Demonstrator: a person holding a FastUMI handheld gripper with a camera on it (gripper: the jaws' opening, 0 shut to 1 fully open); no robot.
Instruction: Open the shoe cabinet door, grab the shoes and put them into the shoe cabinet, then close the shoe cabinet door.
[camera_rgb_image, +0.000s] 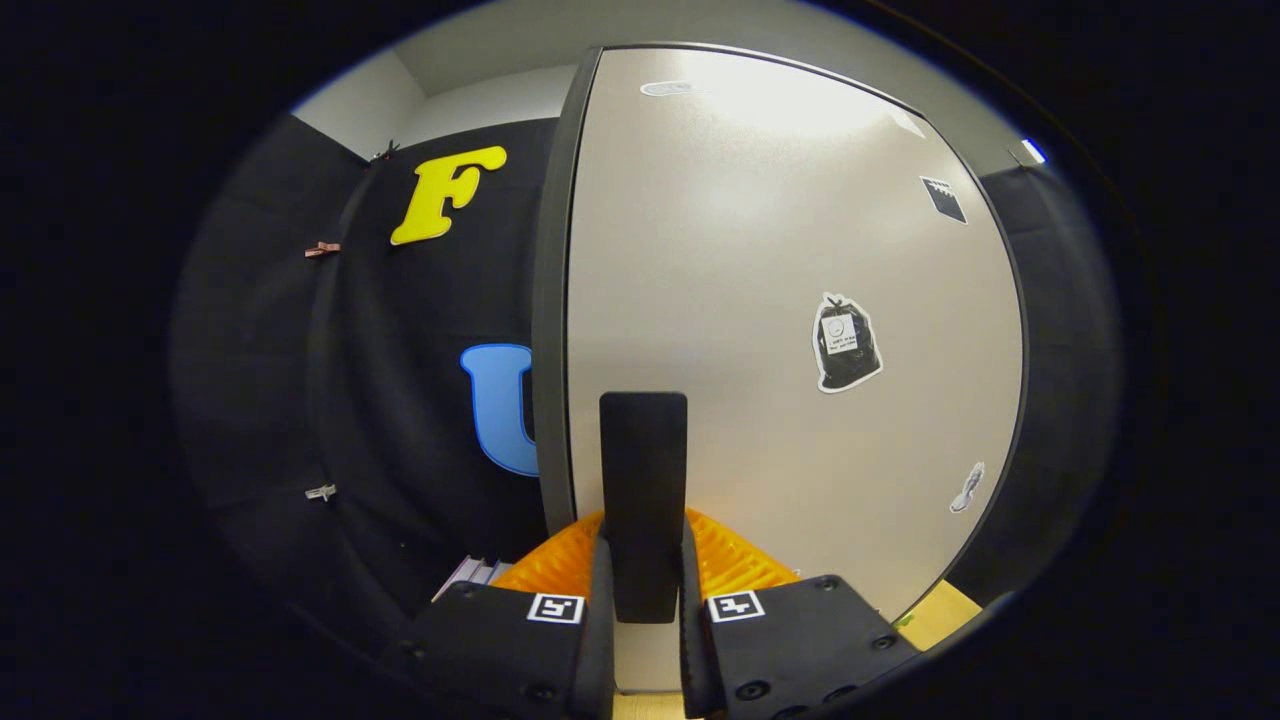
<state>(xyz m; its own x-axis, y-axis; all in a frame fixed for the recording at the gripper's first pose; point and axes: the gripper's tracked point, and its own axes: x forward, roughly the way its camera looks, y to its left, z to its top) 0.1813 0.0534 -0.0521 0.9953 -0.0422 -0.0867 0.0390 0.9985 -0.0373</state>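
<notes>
The gripper faces the shoe cabinet door, its two fingers drawn close on either side of a dark upright handle that rises between them. They look pressed against the handle's lower end, pinching it, and the handle stands flat against the pale door panel. The door fills the space ahead, with a dark edge running down its near side next to the booth's black cloth wall.

Several stickers sit on the door: a black bag-shaped one beside the handle at about its height, a small black one higher up toward the far edge, a pale oval near the top, and a small light one low on the far side (too small to make out).

Just behind the fingers, at the foot of the door, lies an orange ribbed thing, spreading to both sides of the handle; what it is cannot be told. Beside it, toward the cloth wall, a few pale flat items lie stacked. A strip of light wooden floor shows beneath the door's far corner. Small clips hold the cloth, and above it a plain white wall meets the ceiling, where light glares off the door's upper half.
</notes>
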